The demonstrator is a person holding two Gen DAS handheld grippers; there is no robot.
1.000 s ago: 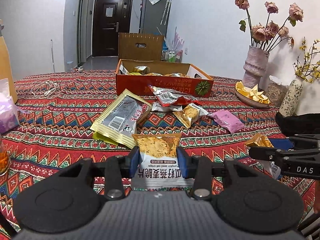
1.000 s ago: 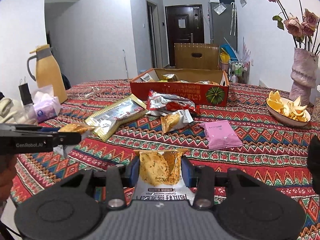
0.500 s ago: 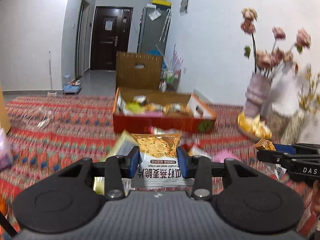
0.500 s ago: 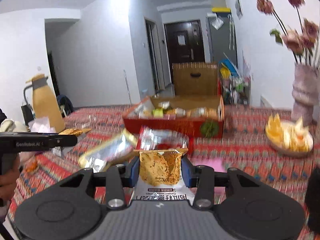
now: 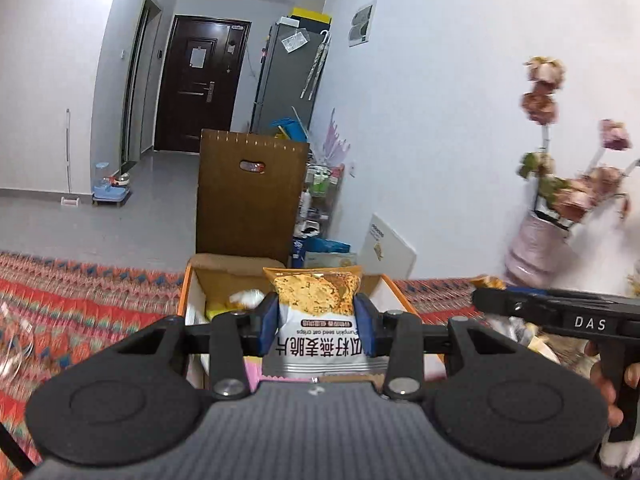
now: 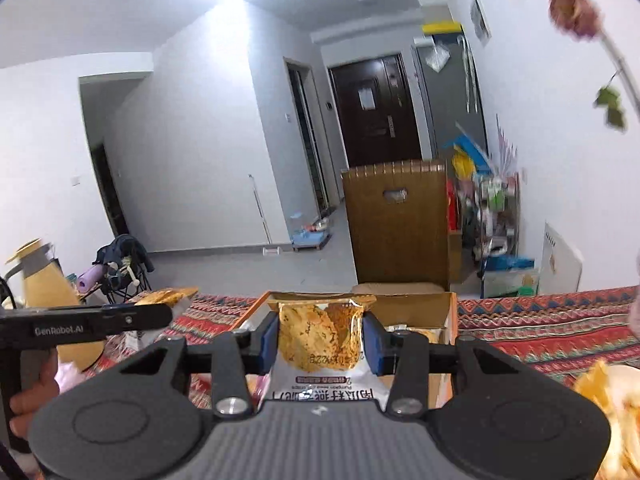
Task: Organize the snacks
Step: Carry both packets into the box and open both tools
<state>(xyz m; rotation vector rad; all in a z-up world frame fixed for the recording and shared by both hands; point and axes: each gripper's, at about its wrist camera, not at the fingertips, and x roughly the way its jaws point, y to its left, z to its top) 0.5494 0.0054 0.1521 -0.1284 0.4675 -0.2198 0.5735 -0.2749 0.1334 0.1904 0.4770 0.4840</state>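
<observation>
My left gripper (image 5: pixel 316 326) is shut on a white and orange oat crisps packet (image 5: pixel 318 312), held above the open cardboard snack box (image 5: pixel 192 280). Several snacks lie inside the box, partly hidden by my fingers. In the right wrist view my right gripper (image 6: pixel 320 338) is shut on a second oat crisps packet (image 6: pixel 320 340), also over the same box (image 6: pixel 450 312). Each gripper shows at the edge of the other view: the right one (image 5: pixel 486 288) at the right, the left one (image 6: pixel 176 300) at the left, both with a packet corner sticking out.
A red patterned tablecloth (image 5: pixel 80 300) covers the table. A pink vase of dried roses (image 5: pixel 536 248) stands at the right, a yellow jug (image 6: pixel 44 284) at the left, and a bowl of yellow peels (image 6: pixel 608 384) at the near right. A wooden chair back (image 5: pixel 252 196) rises behind the box.
Both grippers have risen and moved forward over the table with their packets, from above the loose snacks to above the box. The loose snacks have dropped out of view.
</observation>
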